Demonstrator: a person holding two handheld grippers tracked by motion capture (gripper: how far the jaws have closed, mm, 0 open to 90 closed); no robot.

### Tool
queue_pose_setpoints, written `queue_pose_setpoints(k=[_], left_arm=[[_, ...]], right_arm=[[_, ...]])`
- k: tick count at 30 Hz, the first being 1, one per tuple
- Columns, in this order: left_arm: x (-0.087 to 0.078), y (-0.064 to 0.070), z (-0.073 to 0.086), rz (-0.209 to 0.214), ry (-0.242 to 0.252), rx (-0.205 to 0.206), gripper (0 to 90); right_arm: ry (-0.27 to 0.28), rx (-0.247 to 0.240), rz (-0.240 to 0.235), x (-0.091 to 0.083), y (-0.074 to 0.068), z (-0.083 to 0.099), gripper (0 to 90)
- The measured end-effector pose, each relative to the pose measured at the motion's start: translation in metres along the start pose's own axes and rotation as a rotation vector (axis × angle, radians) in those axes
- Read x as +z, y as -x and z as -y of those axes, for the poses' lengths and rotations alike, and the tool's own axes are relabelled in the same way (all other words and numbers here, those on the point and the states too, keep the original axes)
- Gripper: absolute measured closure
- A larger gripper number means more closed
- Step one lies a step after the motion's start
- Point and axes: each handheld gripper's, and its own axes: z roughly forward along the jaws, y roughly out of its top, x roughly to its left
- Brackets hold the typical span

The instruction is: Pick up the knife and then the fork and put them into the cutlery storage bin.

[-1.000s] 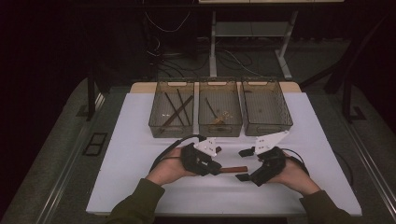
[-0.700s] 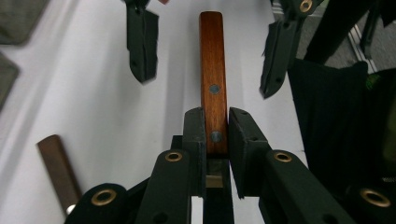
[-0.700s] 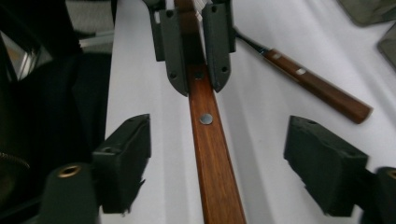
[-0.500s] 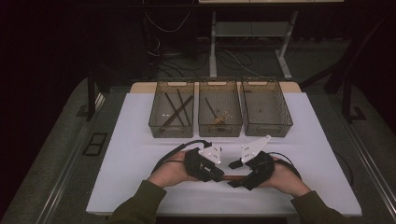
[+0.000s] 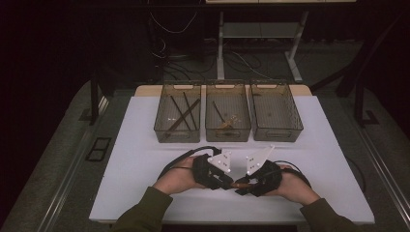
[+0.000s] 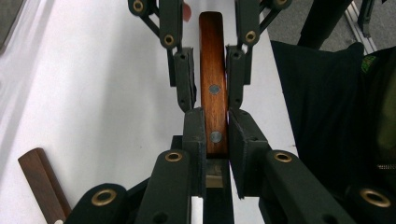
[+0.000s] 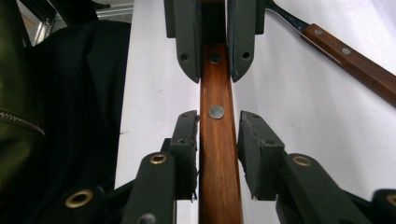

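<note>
Right gripper [image 5: 244, 186] has been brought in against the left gripper [image 5: 227, 182] at lower centre of the counter [image 5: 145, 159]. Wooden handle [image 6: 212, 93] is clamped by the left jaws; right jaws sit slightly apart around it. Handover looks imminent.

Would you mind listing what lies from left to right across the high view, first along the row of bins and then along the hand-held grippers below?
Bins: left bin → middle bin → right bin. Below: left hand-held gripper → wooden handle → right hand-held gripper.
</note>
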Motion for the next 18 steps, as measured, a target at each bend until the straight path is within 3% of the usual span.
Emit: queue_pose_setpoints(k=[4, 9, 13, 15, 18], left_arm=[[0.0, 0.0, 0.0, -0.006, -0.001, -0.001, 77.3], [0.001, 0.0, 0.0, -0.006, -0.006, 0.004, 77.2], [0.0, -0.001, 0.001, -0.034, 0.014, -0.001, 76.3], [-0.002, -0.003, 0.003, -0.047, 0.026, -0.013, 71.6], [-0.007, -0.003, 0.01, -0.084, 0.075, -0.07, 58.2]], right_arm=[[-0.002, -0.002, -0.006, 0.001, -0.001, -0.001, 74.3], [-0.005, -0.009, -0.007, 0.001, -0.001, -0.001, 75.3], [-0.004, -0.01, 0.009, 0.001, -0.001, -0.001, 75.5], [0.005, 0.003, 0.018, -0.001, 0.0, 0.0, 75.6], [0.009, 0.026, 0.025, -0.003, 0.002, 0.003, 75.6]])
